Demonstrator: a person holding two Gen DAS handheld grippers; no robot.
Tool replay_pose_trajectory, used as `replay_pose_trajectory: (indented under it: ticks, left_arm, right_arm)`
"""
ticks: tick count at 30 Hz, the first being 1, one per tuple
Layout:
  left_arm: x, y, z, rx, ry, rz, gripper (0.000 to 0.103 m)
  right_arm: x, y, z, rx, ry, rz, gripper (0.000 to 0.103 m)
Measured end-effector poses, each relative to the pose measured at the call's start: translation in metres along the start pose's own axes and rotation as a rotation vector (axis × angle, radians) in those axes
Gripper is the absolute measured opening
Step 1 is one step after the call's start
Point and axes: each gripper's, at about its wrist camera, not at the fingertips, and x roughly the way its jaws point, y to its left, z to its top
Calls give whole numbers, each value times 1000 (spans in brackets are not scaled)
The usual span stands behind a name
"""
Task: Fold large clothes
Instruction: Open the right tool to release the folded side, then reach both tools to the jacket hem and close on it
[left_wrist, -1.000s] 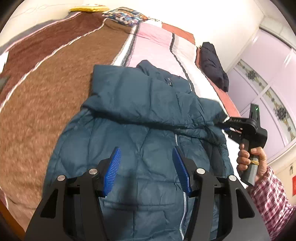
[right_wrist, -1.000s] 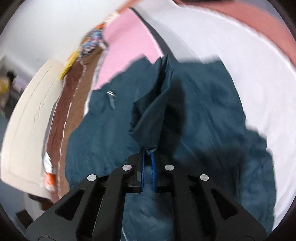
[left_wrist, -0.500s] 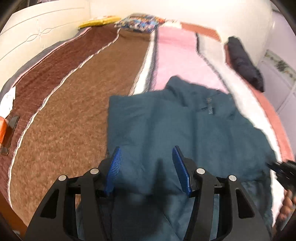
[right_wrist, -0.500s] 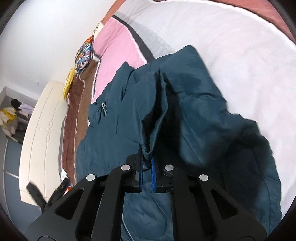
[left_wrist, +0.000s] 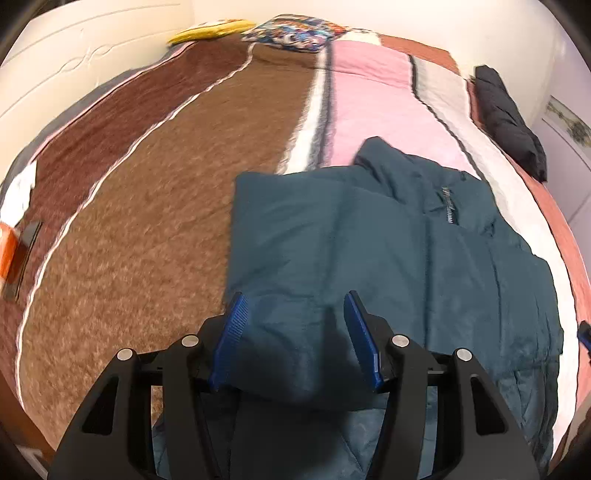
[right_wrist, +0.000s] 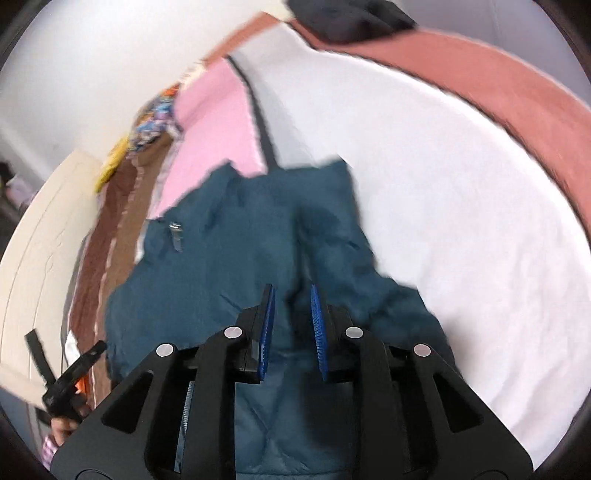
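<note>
Only the left view shows the black garment (left_wrist: 511, 118) whole.

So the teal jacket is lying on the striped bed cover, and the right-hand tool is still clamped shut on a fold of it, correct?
Not quite. The teal jacket does lie on the striped bed cover, but the right-hand tool is not clamped on it. Its jaws have just been opening, and the right wrist view shows a clear gap between the blue pads with no fold pinched there; the jacket simply lies below.
</note>
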Motion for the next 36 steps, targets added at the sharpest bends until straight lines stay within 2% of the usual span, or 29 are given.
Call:
replay_pose_trajectory:
  ticks: [2,6,7,10,14,16,17,21,28,32,36]
  left_arm:
    - [14,2,-2,-20,41,16,55]
    - [29,4,-8,-23,70,41,55]
    - [32,4,-8,-19,72,46,55]
    - [37,1,-8,-3,81,55,55]
    - [42,-3,-9,15,93,64,56]
    - [40,-2,-7,3,97,63,56]
    - [35,0,-5,-11,91,55,56]
    - [7,9,-4,-41,49,-20,56]
    - [-46,26,-35,40,7,-39,56]
    - [-70,44,-64,55,3,-41,56]
    - [-91,60,-95,71,41,-59,56]
  right_arm:
    - [18,9,3,-28,58,48,21]
    - [66,10,3,-50,177,-20,21]
    - [80,5,0,-44,216,-55,17]
    - [98,-12,-10,-2,252,-64,9]
    - [102,-12,-12,-18,255,-84,8]
    - [95,-6,-7,-36,251,-98,9]
    - [90,-3,-5,-47,242,-97,14]
    - [47,9,-7,-129,174,-76,14]
    - [-19,2,-41,-207,115,-96,16]
    - [-47,-21,-66,-209,133,-141,22]
    - [-72,-48,-98,-184,202,-161,23]
